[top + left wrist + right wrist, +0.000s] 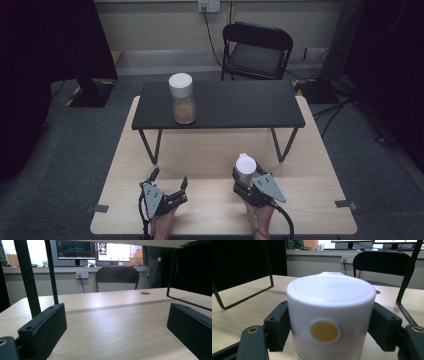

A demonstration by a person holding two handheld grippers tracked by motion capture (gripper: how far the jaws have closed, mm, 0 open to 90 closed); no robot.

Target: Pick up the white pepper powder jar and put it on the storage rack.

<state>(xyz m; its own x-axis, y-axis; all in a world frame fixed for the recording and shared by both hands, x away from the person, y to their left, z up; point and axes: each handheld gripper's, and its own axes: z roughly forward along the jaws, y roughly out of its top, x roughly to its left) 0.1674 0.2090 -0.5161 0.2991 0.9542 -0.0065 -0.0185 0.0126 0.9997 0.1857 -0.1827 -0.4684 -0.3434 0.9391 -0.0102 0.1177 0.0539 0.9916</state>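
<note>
Two hand-held grippers: both sit low at the near edge of the pale wooden counter (310,165).
Left hand-held gripper (170,179): jaws spread wide with bare counter between them, holding nothing.
Tall jar with a white lid and brown contents (182,98): upright on the left part of the low black shelf (240,104) that stands on the counter, well apart from both grippers.
Right hand-held gripper (329,325): jaws pressed against either side of the small white smooth plastic container with a round yellow dot on its front (329,315), just below its broad flat lid.
Where the container is: upright near the counter's front edge, right of centre (245,166), in front of the shelf.
How it should handle: rigid, likely light; the glossy wall looks slippery, so I'd expect it to twist or slide under a loose squeeze.
Where to hold: across the straight wall beneath the lid rim, as now; the overhanging rim should catch if it slips.
Contents: cannot tell.
</note>
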